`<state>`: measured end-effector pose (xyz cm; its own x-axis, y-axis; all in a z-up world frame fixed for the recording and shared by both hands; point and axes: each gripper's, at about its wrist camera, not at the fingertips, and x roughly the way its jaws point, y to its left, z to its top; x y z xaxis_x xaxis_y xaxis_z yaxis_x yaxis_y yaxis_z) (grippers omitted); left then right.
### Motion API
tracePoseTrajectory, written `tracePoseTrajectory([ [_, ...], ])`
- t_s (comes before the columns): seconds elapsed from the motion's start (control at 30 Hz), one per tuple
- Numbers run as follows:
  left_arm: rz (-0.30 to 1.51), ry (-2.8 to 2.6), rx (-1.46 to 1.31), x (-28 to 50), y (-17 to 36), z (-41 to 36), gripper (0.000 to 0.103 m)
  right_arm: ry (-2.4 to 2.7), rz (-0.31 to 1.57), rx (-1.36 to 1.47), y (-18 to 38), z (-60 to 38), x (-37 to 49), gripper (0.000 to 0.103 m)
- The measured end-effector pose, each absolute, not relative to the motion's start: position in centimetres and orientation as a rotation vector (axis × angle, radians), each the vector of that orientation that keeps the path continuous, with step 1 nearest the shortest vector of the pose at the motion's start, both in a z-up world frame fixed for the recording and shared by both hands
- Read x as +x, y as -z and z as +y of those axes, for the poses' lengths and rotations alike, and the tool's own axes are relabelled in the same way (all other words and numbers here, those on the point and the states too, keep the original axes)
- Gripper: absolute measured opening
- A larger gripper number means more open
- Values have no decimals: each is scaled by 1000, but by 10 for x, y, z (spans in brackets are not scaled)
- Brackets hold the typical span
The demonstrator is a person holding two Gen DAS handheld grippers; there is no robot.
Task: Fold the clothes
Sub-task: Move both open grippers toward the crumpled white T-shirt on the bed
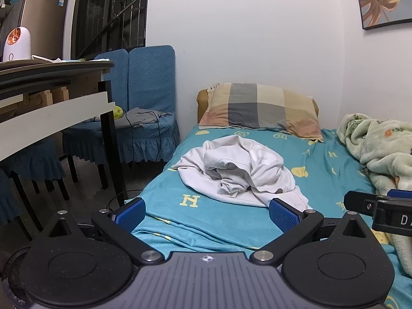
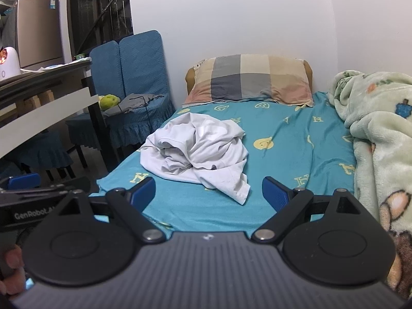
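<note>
My left gripper (image 1: 207, 215) hangs over the near end of the bed (image 1: 322, 170), fingers (image 1: 130, 212) spread wide with nothing between them. My right gripper (image 2: 208, 194) is just beside it, its fingers (image 2: 274, 197) equally far apart and also empty. From the left wrist camera I can see part of the right gripper at the right edge; from the right wrist camera the left one shows at the lower left, with a hand (image 2: 11, 273) on its handle.

The shirt (image 1: 239, 170) I am meant to fold is a white crumpled heap on the teal sheet, towards the left half of the bed, ahead of both grippers and apart from them. It is bunched in on itself, with one loose corner (image 2: 239, 193) trailing towards me, near the right gripper's fingers. Neither gripper touches it.

Beyond the shirt a checked pillow (image 1: 262, 110) lies at the head of the bed against the wall. A pale fleece blanket (image 2: 381, 134) is piled along the right side of the bed, clear of the shirt. Off the bed to the left stand blue-covered chairs (image 1: 146, 87), one carrying a grey cloth, a cable and something yellow-green. Nearer me on that side is a worktop (image 1: 56, 67) with a white lamp-like device (image 1: 16, 43) glowing orange on it. A framed leaf picture (image 1: 381, 0) hangs on the wall at upper right.
</note>
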<state>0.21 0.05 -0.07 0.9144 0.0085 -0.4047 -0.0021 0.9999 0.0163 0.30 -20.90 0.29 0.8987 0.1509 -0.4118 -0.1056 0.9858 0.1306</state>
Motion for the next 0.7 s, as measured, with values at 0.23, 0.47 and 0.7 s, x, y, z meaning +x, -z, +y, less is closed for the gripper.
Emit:
tracePoseTrajectory([
  [0.23, 437, -8, 30, 6, 3, 0, 103, -136, 437, 144, -2, -214, 8, 91],
  [0.47, 426, -1, 32, 8, 8, -3, 103, -138, 416, 187, -5, -220, 8, 91],
  [0.7, 425, -21, 28, 6, 9, -2, 103, -111, 396, 139, -6, -218, 5, 91],
])
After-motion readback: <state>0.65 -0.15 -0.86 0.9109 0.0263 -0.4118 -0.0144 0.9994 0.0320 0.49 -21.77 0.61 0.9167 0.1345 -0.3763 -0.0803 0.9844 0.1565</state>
